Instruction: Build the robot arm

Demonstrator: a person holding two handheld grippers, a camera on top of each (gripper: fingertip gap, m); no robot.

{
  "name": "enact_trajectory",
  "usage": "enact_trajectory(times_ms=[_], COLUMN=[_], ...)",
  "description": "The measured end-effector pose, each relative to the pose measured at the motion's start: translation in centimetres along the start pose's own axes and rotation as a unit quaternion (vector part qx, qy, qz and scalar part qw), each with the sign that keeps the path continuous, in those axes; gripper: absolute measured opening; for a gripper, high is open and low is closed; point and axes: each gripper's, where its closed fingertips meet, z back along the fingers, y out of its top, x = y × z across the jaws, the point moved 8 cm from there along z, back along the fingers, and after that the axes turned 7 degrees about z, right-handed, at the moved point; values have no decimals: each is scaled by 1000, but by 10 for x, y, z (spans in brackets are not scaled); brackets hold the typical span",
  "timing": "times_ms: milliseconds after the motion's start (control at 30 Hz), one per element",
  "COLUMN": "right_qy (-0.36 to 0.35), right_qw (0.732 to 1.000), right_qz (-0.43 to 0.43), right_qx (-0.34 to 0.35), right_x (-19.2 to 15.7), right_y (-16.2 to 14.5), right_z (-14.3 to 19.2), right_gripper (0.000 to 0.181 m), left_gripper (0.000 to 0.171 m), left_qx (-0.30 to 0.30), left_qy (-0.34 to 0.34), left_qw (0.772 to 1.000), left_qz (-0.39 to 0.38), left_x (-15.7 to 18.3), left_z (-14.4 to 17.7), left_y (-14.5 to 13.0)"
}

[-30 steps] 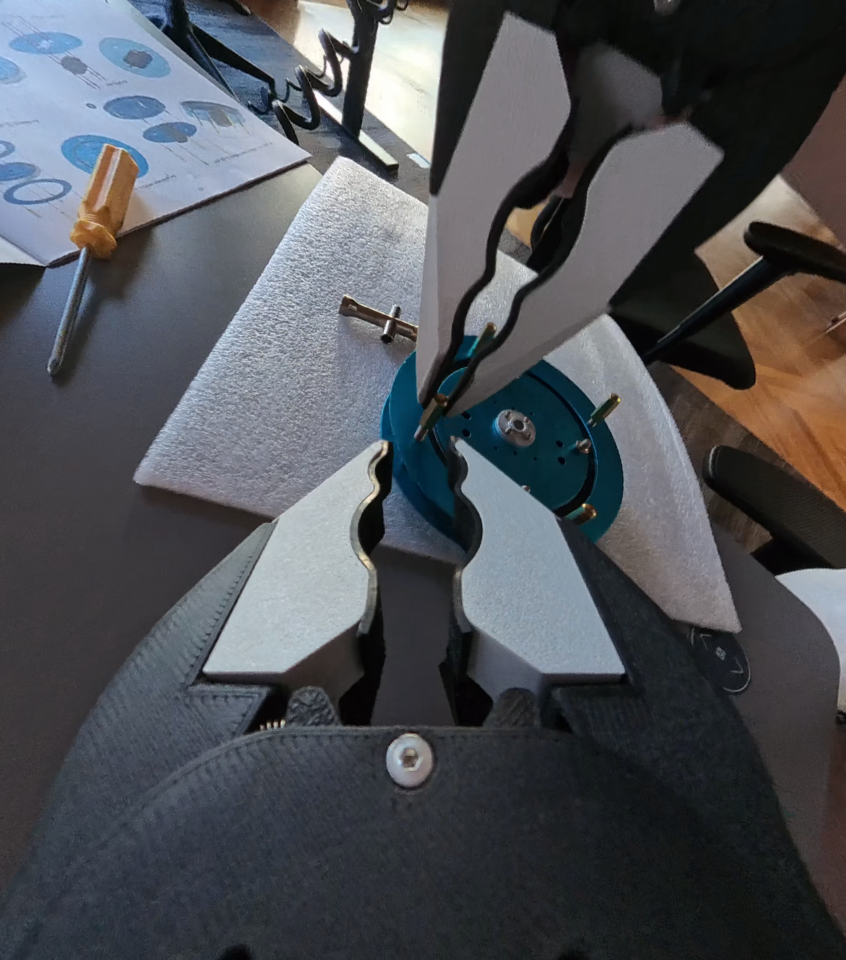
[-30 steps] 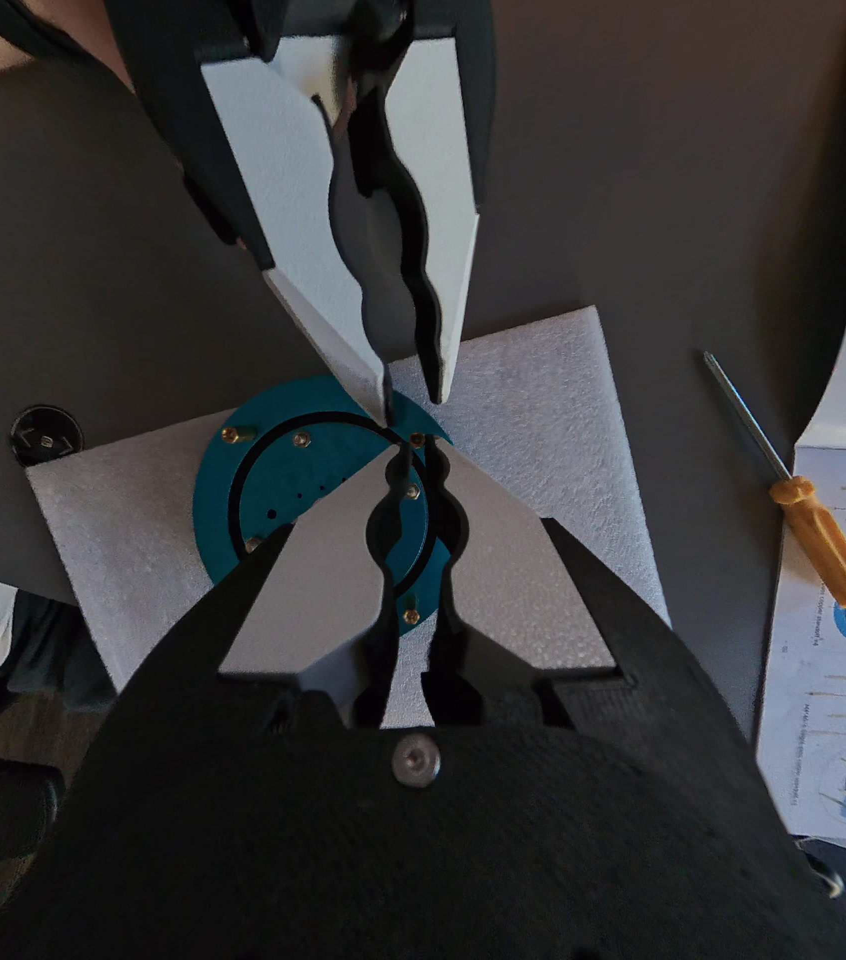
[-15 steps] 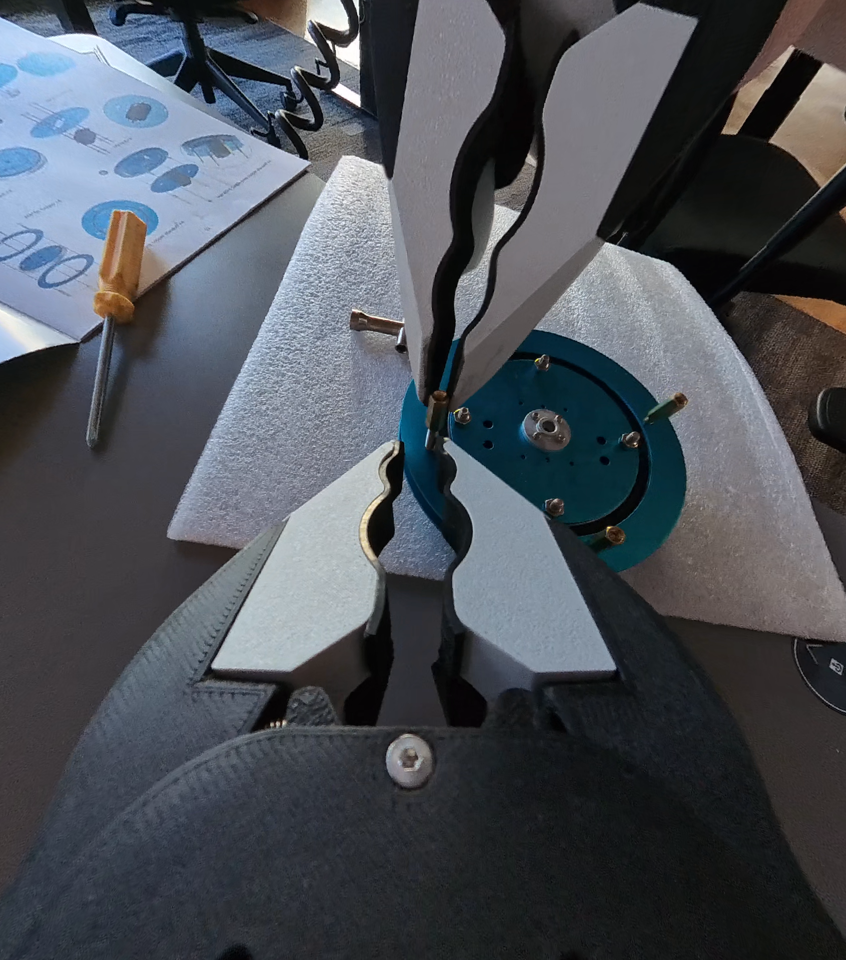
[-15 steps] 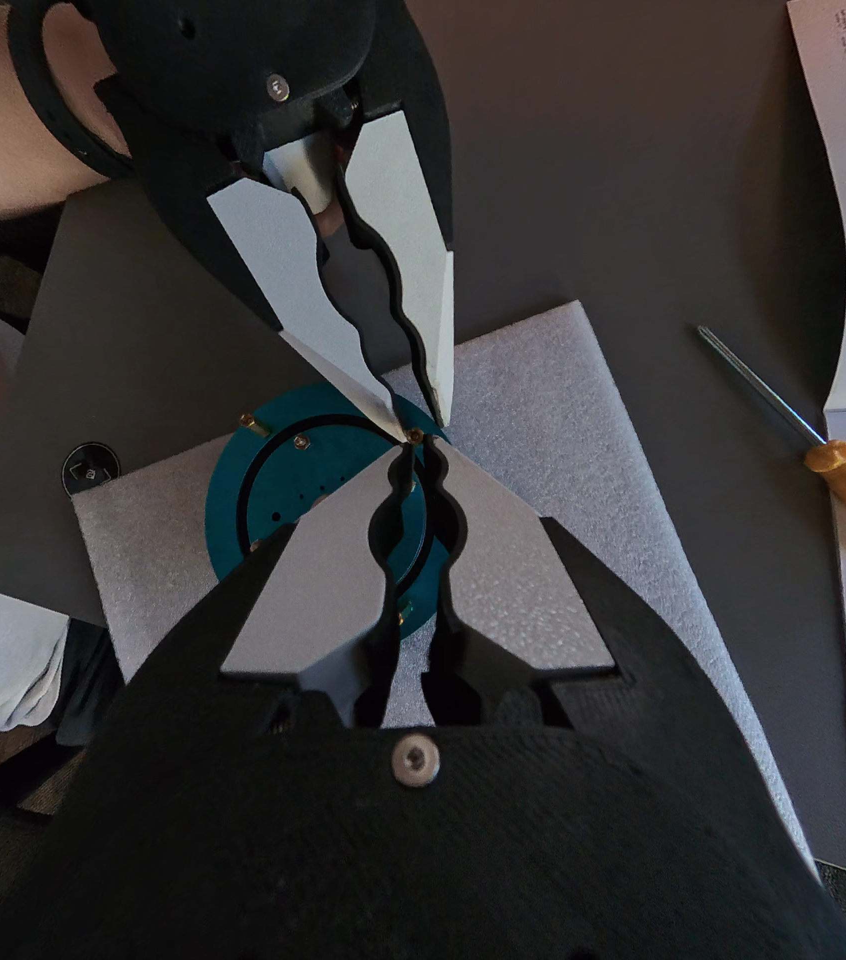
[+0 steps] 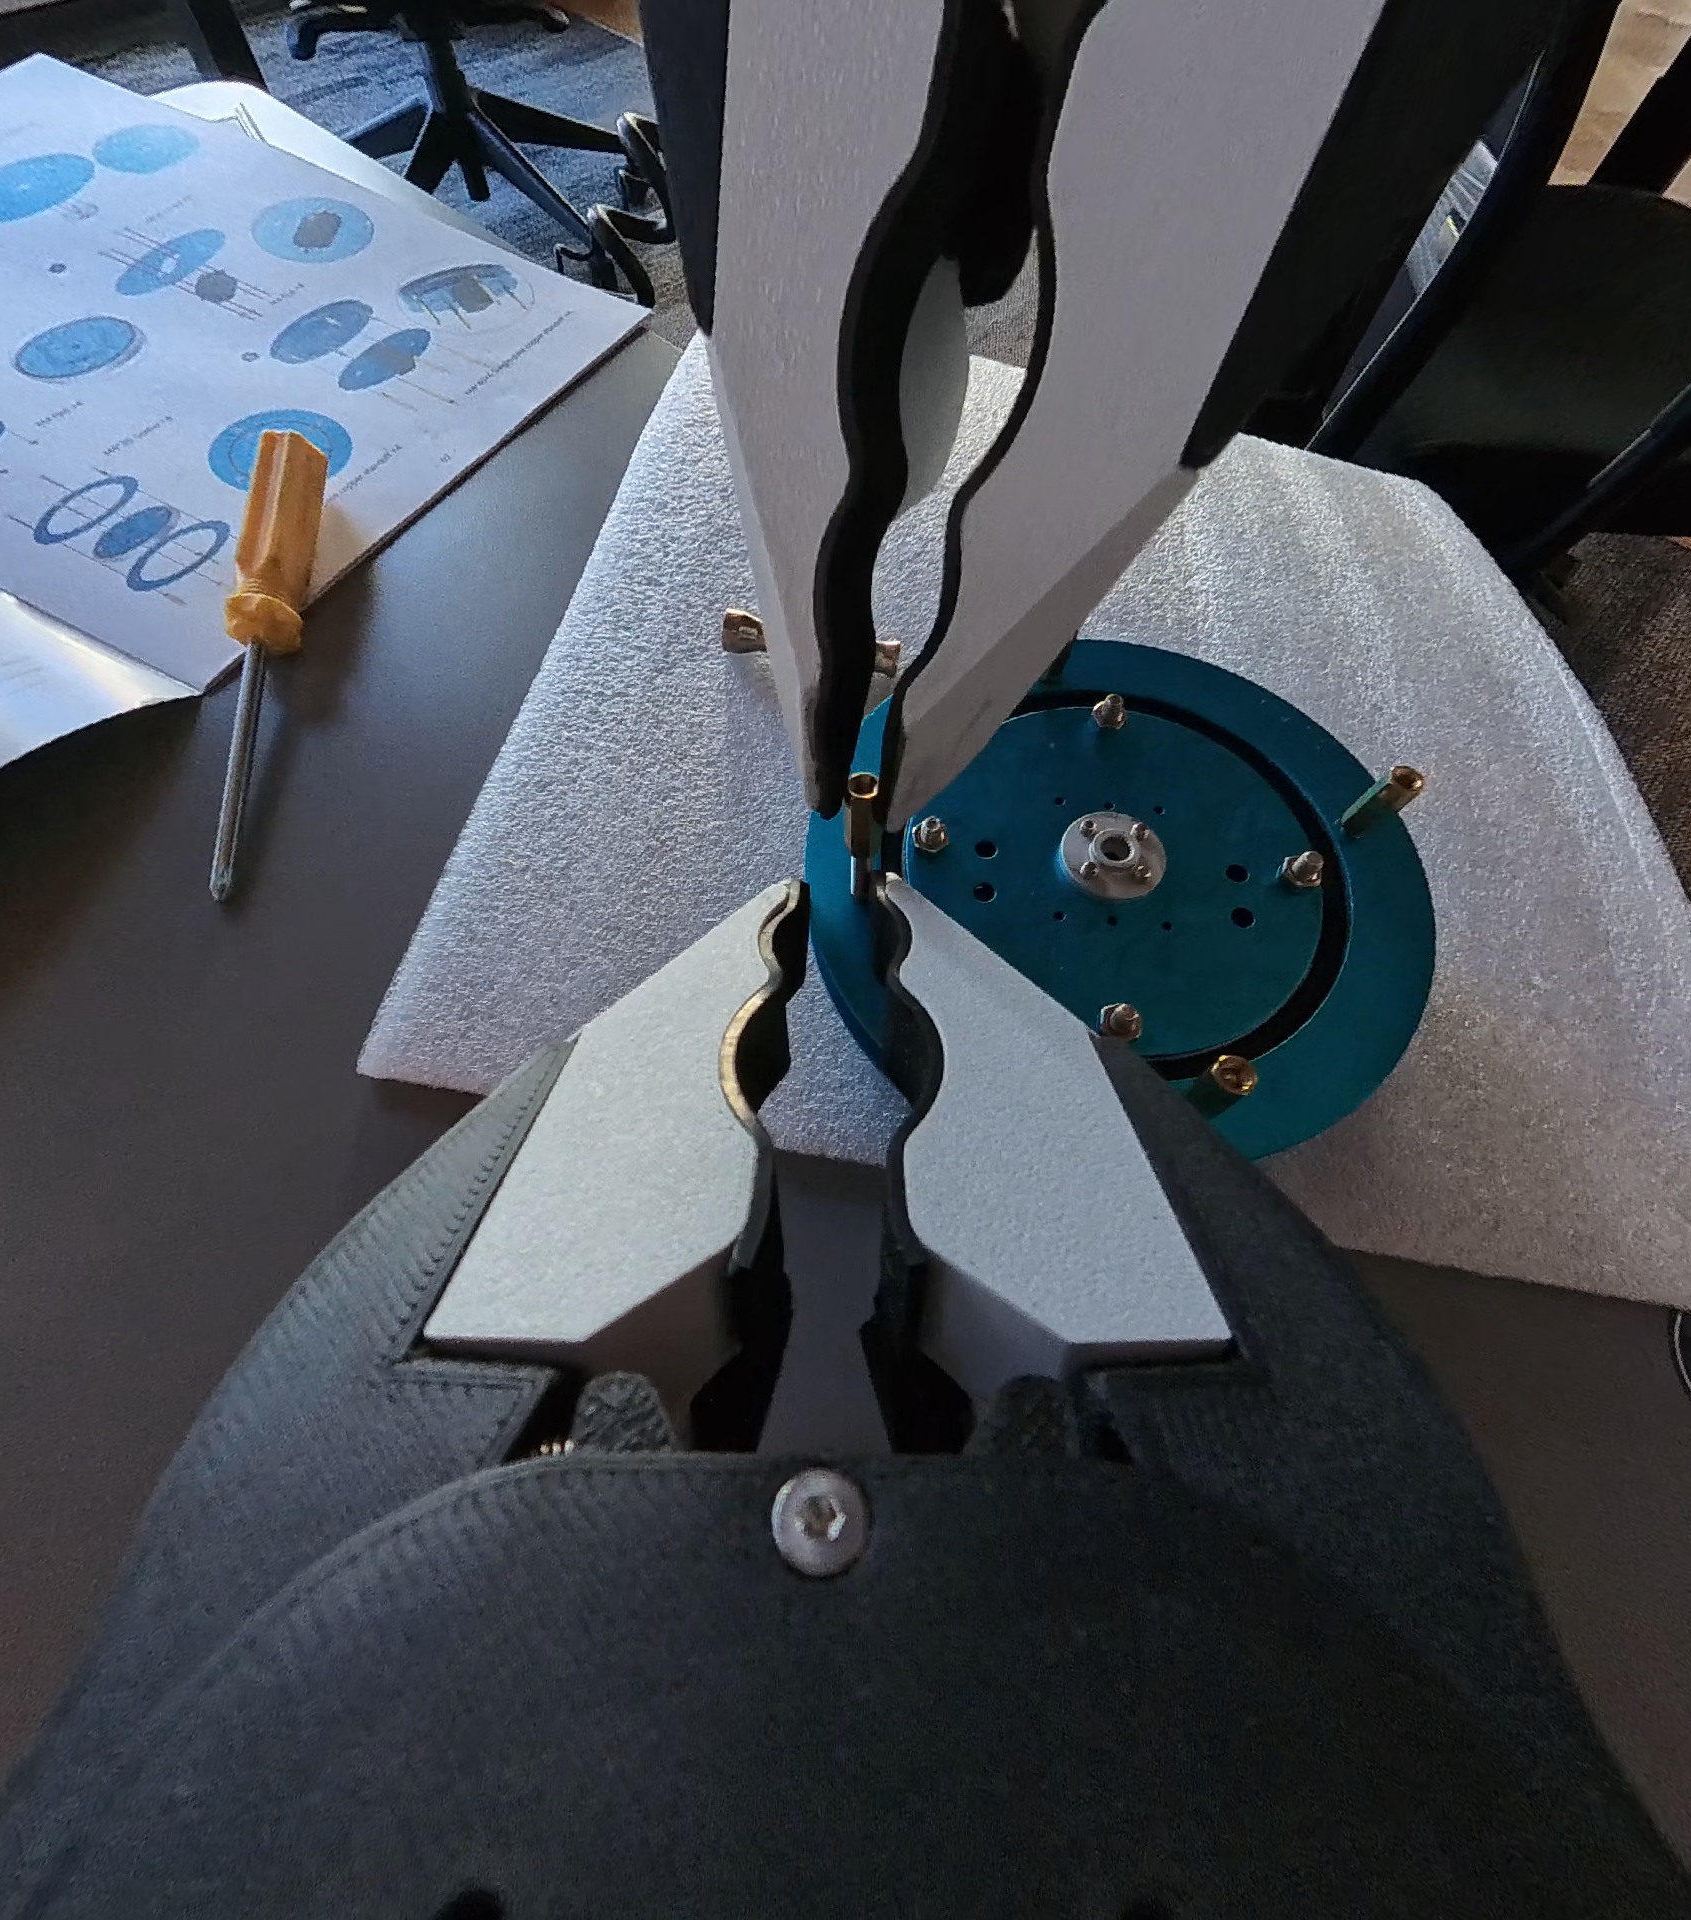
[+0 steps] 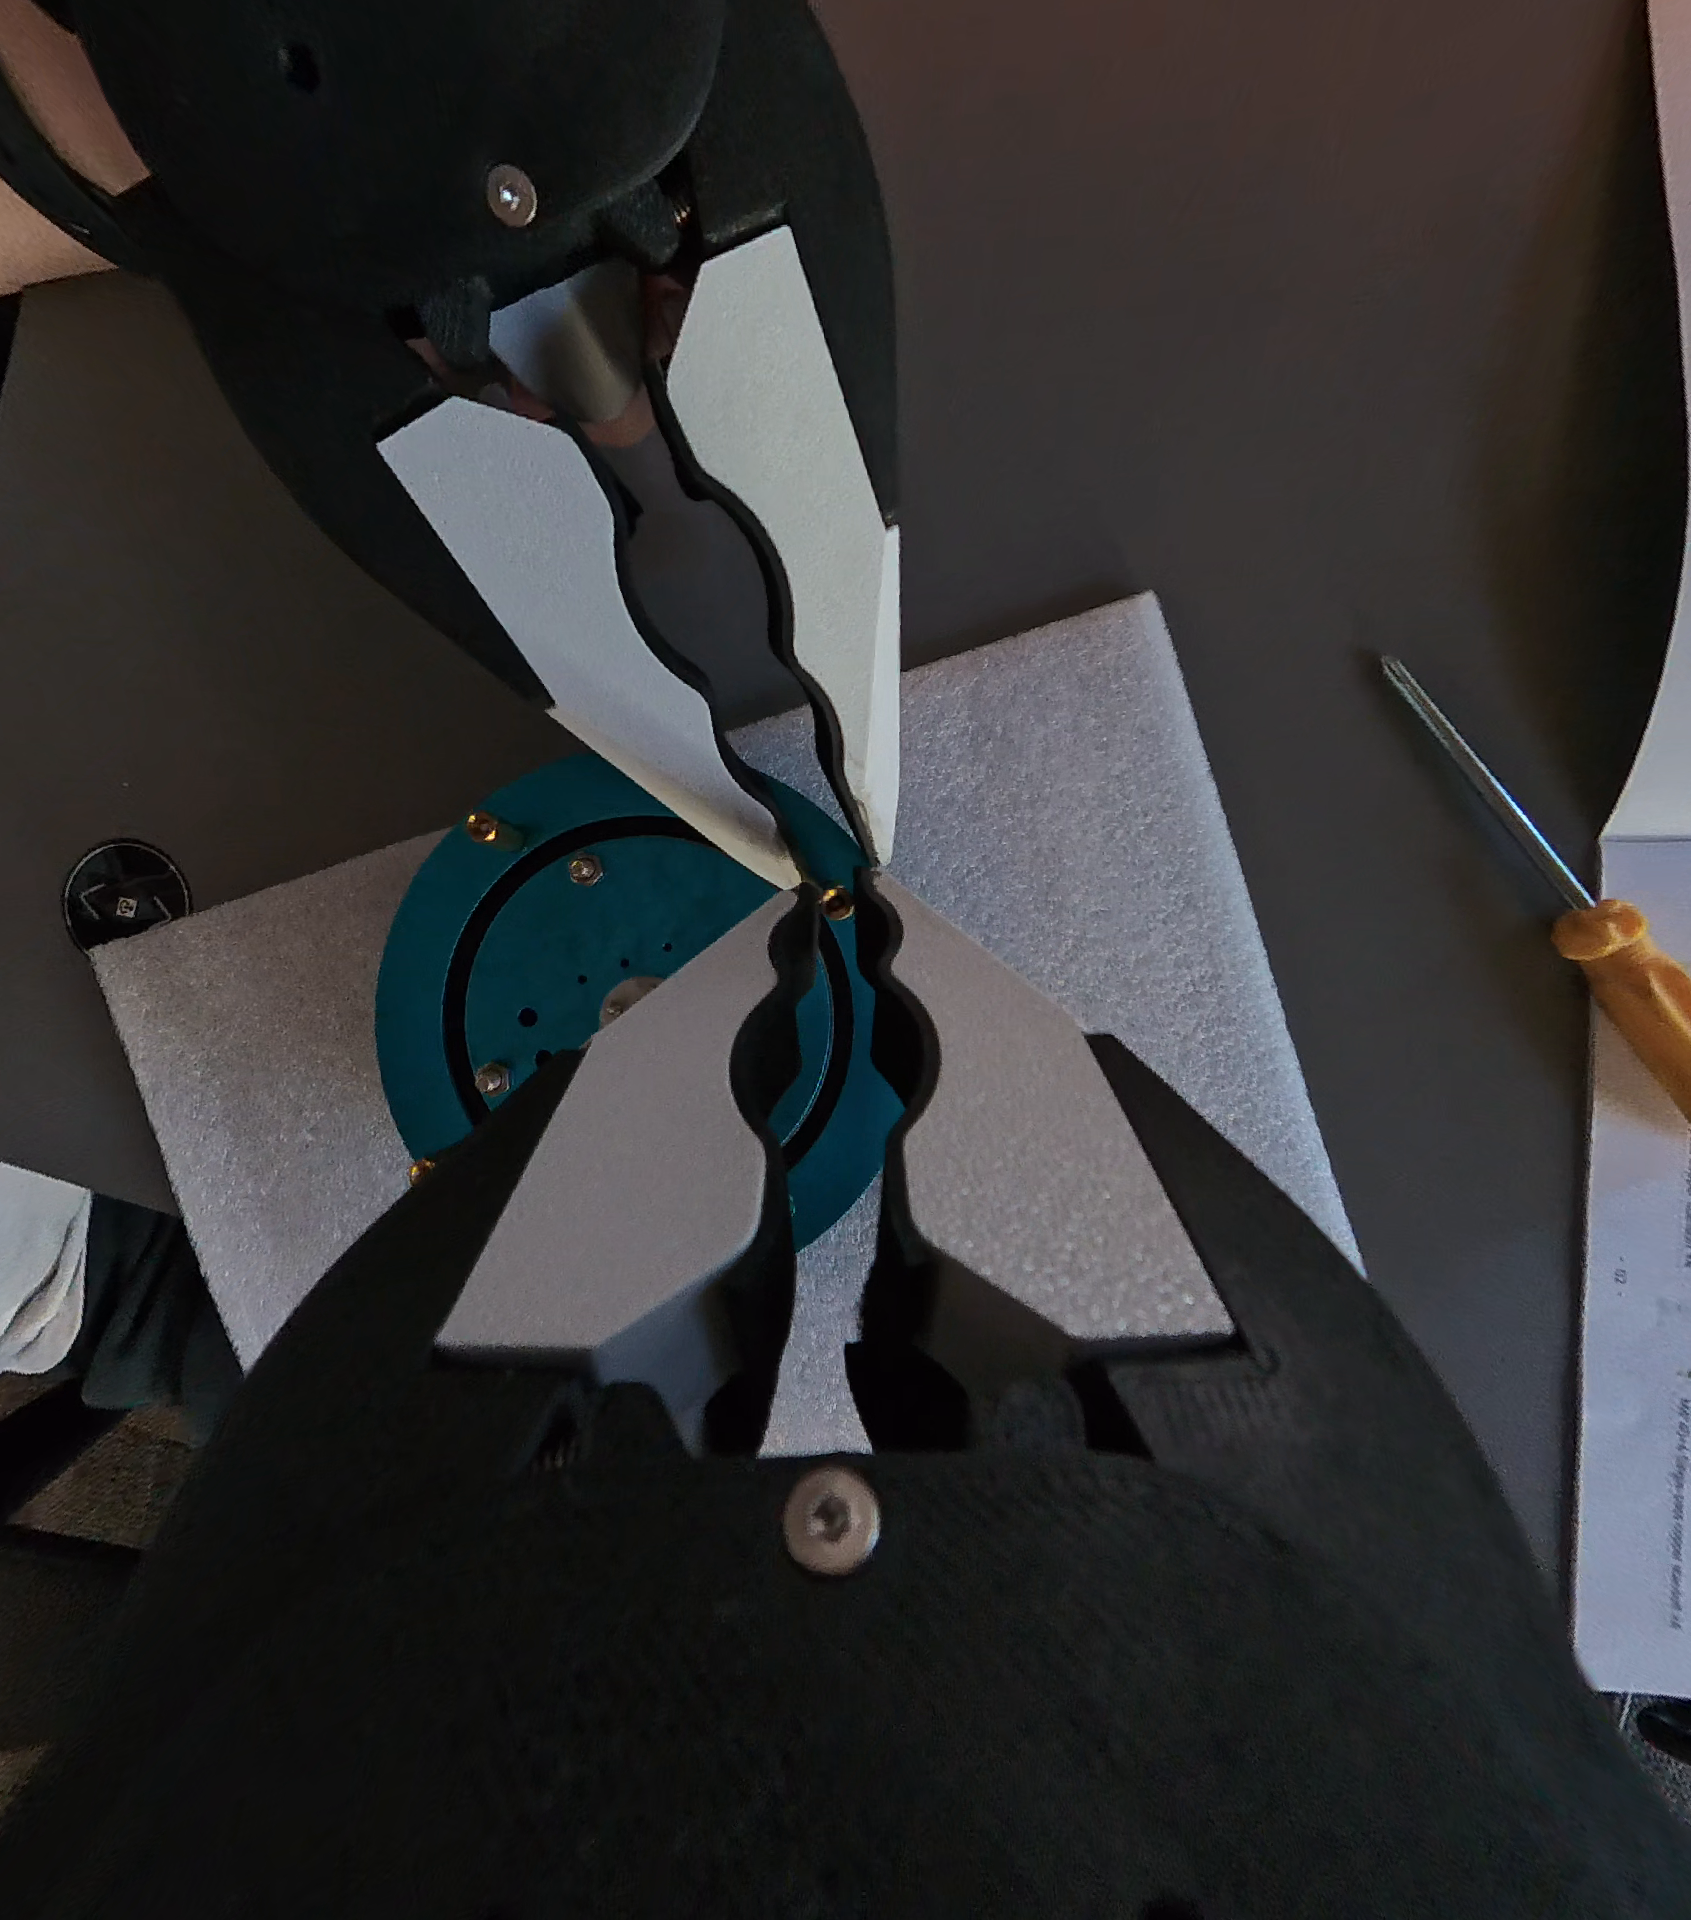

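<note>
tongs update: right tongs [image 5: 856,805] have let go of the brass post [image 5: 862,805], jaws slightly apart; left tongs [image 5: 846,899] apart at the blue disc [image 5: 1184,956] rim, so the post stands alone now

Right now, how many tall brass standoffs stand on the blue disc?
3 standoffs: one between the right gripper's tips, one on the disc's right rim, one on its near rim by the left gripper. More may be hidden.

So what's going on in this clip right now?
A person works two handheld grippers over a blue disc lying on white foam. The right gripper comes down around an upright brass standoff at the disc's rim, jaws nearly closed; whether they pinch it is unclear. The left gripper, slightly open, sits at the standoff's base. A yellow-handled screwdriver lies on a printed sheet nearby.
</note>
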Motion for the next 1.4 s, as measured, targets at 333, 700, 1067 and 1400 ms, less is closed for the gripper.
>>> enact_trajectory(times_ms=[333,700,1067,1400], right_qy=[-17,-27,-60,-81], right_qw=[998,999,995,993], right_qz=[-62,-43,-72,-51], right_qx=[-2,-14,20,68], right_x=[-1,-3,-10,-15], right_y=[-6,-2,-8,-12], right_z=[-3,-6,-6,5], right_gripper=[3,5,4,26], left_gripper=[9,0,0,15], left_qx=[1,1,20,31], left_qy=[18,21,8,-123], left_qw=[1000,999,1000,960], left_qz=[-16,-34,23,249], left_x=[2,7,0,-25], left_z=[-1,-2,7,22], left_y=[0,0,0,-9])
